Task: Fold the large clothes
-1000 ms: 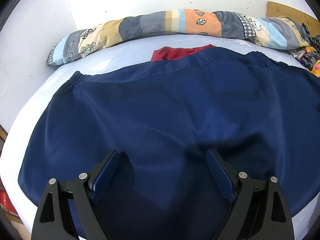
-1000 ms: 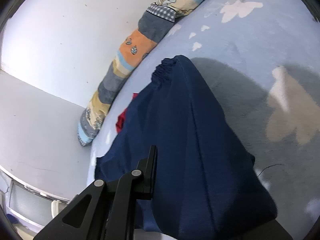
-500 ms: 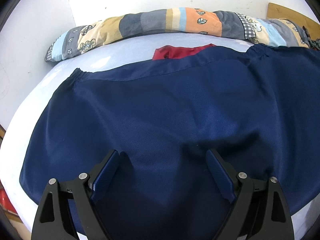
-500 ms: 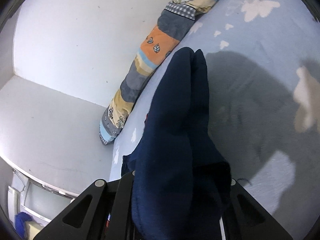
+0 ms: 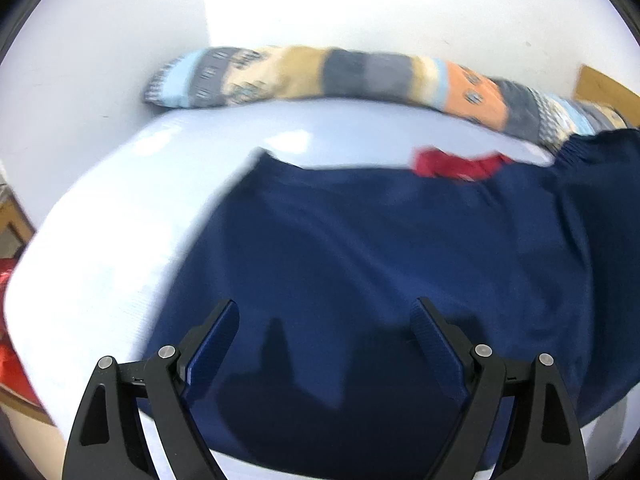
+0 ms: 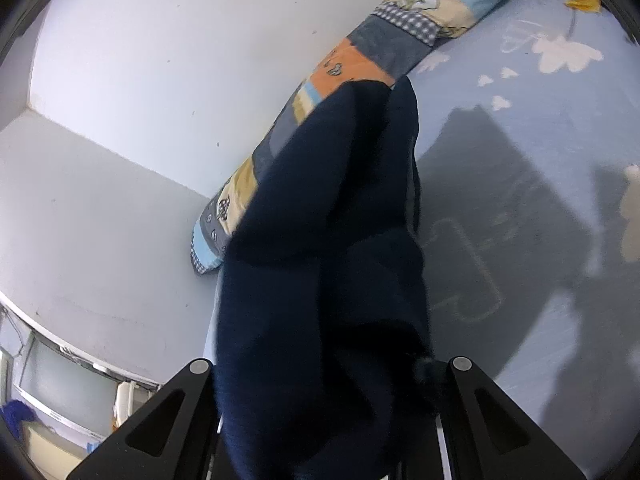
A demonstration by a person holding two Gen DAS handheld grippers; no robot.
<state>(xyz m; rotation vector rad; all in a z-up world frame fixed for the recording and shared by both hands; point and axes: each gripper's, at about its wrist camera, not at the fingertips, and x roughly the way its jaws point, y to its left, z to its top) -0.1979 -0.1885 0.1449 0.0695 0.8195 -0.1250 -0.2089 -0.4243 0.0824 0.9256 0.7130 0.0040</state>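
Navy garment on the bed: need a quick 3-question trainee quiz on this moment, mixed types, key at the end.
1. True or false: the left tool is shut on the navy garment.
2. Which tool has navy cloth bunched between its fingers? A) left B) right C) neither
3. Fill in: a ____ cloth peeks out at the garment's far edge, near the patchwork bolster.

Key: 1 false, its fingers are spread above the cloth. 2 B, the right tool carries a lifted fold of it. 3 red.

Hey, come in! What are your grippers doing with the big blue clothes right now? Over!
Left hand-held gripper open above the blue garment. Right hand-held gripper lifting a bunch of it. Red cloth under far edge.
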